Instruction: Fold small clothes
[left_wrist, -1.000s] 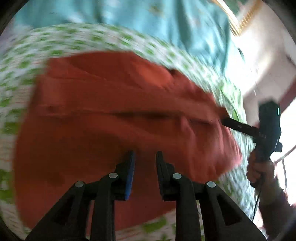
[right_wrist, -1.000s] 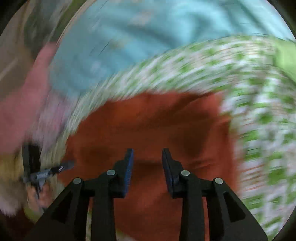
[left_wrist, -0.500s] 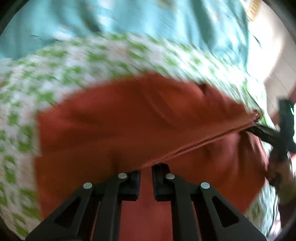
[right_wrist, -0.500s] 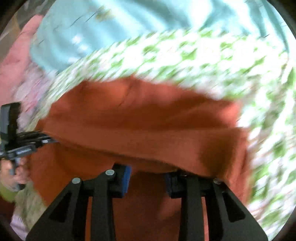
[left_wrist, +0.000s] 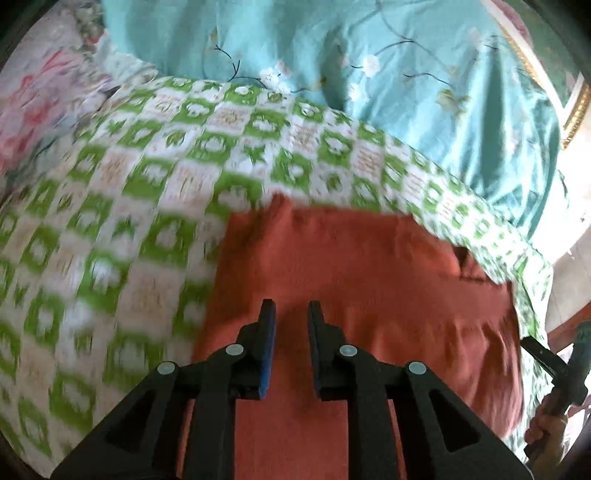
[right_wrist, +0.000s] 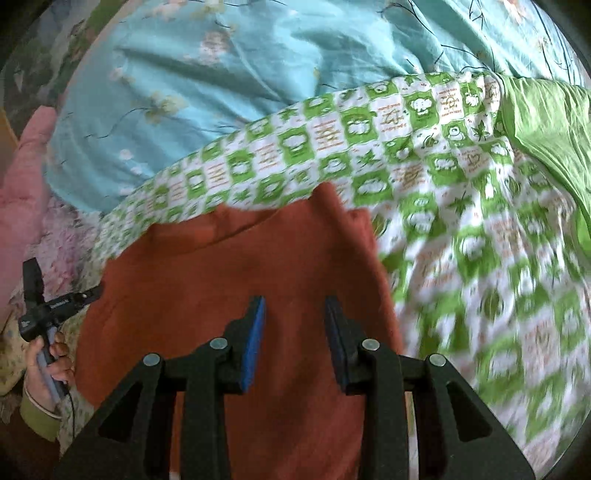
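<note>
1. Green-and-white checkered sheet covers the bed, and a turquoise flowered blanket lies behind it.
2. On the sheet lies the rust-orange garment, spread flat.
3. Over the garment's left part the left gripper is held with jaws apart, gripping nothing.
4. Over the garment's right part the right gripper is held, also open and empty.
</note>
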